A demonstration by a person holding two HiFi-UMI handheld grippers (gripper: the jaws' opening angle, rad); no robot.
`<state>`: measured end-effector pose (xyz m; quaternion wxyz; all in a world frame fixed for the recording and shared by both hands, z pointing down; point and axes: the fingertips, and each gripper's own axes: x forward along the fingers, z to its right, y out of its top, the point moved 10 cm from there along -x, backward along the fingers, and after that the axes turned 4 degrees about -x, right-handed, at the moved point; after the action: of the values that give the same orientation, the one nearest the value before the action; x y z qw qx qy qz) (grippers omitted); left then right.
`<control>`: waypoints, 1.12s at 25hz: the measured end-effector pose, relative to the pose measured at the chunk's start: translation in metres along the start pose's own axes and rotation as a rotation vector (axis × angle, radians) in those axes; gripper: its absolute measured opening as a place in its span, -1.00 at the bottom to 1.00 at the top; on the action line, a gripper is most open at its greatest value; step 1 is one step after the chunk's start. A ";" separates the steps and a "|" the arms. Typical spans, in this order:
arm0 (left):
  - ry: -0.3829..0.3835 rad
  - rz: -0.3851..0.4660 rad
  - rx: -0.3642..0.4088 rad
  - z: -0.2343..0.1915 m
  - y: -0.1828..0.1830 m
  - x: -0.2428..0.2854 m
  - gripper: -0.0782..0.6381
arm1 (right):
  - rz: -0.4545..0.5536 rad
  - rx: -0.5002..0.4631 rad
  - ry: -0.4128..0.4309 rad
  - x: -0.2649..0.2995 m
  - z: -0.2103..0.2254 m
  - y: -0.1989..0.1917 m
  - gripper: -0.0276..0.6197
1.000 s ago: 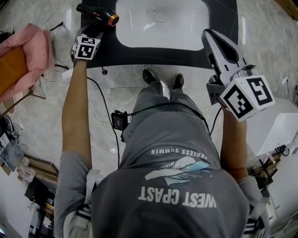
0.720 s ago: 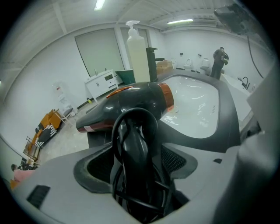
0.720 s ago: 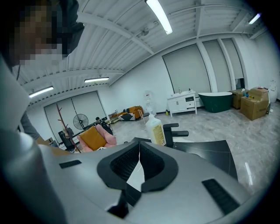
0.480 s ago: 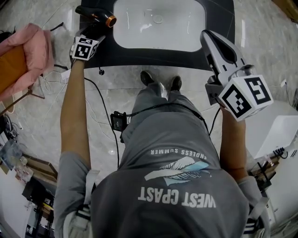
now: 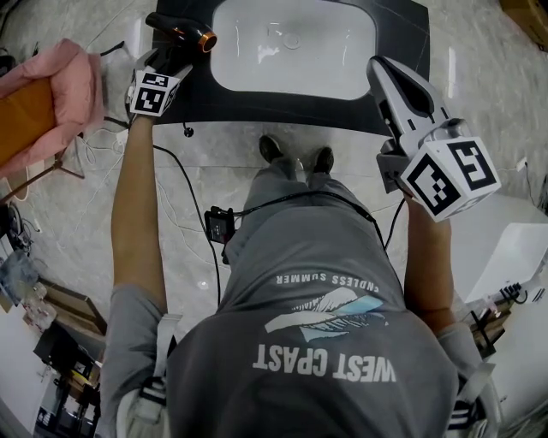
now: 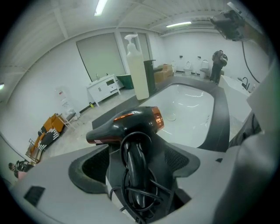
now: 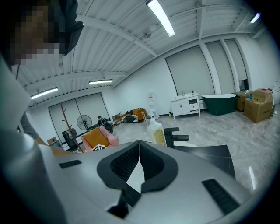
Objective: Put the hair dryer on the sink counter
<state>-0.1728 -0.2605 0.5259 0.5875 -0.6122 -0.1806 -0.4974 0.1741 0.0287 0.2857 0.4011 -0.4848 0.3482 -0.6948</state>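
1. We see a hair dryer point(image 6: 127, 124) of shiny black plastic.
2. Our sink point(image 5: 291, 51) looks white, smooth and glossy.
3. The worktop point(image 5: 257, 107) looks dark and dull.
4. The pink cloth point(image 5: 64, 81) looks soft.
5. The floor point(image 5: 231, 171) looks like shiny stone.

Seen from above, the left gripper point(image 5: 169, 56) covers part of the hair dryer point(image 5: 177, 24).

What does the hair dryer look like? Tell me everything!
The hair dryer looks like shiny black plastic, with an orange ring round its nozzle. Its black cord is wound around the handle. It rests on the dark counter, left of the white sink. The handle sits inside the open left claw.
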 end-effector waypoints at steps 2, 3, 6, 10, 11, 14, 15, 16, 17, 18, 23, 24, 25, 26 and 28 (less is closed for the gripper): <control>0.025 0.025 0.003 -0.002 0.004 -0.012 0.32 | 0.006 -0.005 0.010 -0.002 0.000 0.001 -0.82; 0.042 0.041 0.003 -0.002 0.006 -0.020 0.32 | 0.009 -0.008 0.015 -0.003 0.000 0.002 -0.82; 0.104 0.110 0.001 -0.003 0.017 -0.048 0.32 | 0.023 -0.019 0.035 -0.005 0.001 0.005 -0.82; 0.165 0.197 -0.017 0.002 0.031 -0.097 0.31 | 0.038 -0.035 0.061 -0.010 -0.002 0.011 -0.82; 0.180 0.224 -0.022 0.003 0.034 -0.111 0.30 | 0.041 -0.040 0.067 -0.011 -0.003 0.012 -0.82; 0.235 0.323 -0.033 0.010 0.046 -0.153 0.11 | 0.051 -0.056 0.083 -0.017 -0.006 0.017 -0.82; 0.255 0.359 -0.035 0.013 0.052 -0.169 0.04 | 0.057 -0.062 0.091 -0.020 -0.007 0.019 -0.83; 0.274 0.396 -0.035 0.018 0.057 -0.186 -0.02 | 0.062 -0.068 0.098 -0.024 -0.008 0.020 -0.83; 0.295 0.434 -0.035 0.024 0.063 -0.203 -0.08 | 0.066 -0.073 0.106 -0.030 -0.010 0.022 -0.83; 0.315 0.475 -0.034 0.031 0.068 -0.220 -0.15 | 0.070 -0.079 0.115 -0.035 -0.012 0.023 -0.83; 0.385 0.642 -0.037 0.068 0.090 -0.296 -0.46 | 0.099 -0.131 0.173 -0.056 -0.020 0.031 -0.83; 0.390 0.670 -0.052 0.074 0.093 -0.309 -0.49 | 0.107 -0.143 0.185 -0.058 -0.023 0.034 -0.83; 0.391 0.700 -0.077 0.078 0.094 -0.321 -0.52 | 0.115 -0.155 0.195 -0.060 -0.025 0.036 -0.83; 0.391 0.733 -0.109 0.082 0.095 -0.332 -0.56 | 0.123 -0.168 0.204 -0.061 -0.026 0.039 -0.83; 0.389 0.788 -0.171 0.089 0.097 -0.353 -0.65 | 0.131 -0.189 0.218 -0.062 -0.029 0.043 -0.83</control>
<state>-0.2145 -0.0756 0.2006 0.7025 -0.5756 0.2219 -0.3548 0.1684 0.0680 0.2153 0.3582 -0.4185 0.4844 -0.6797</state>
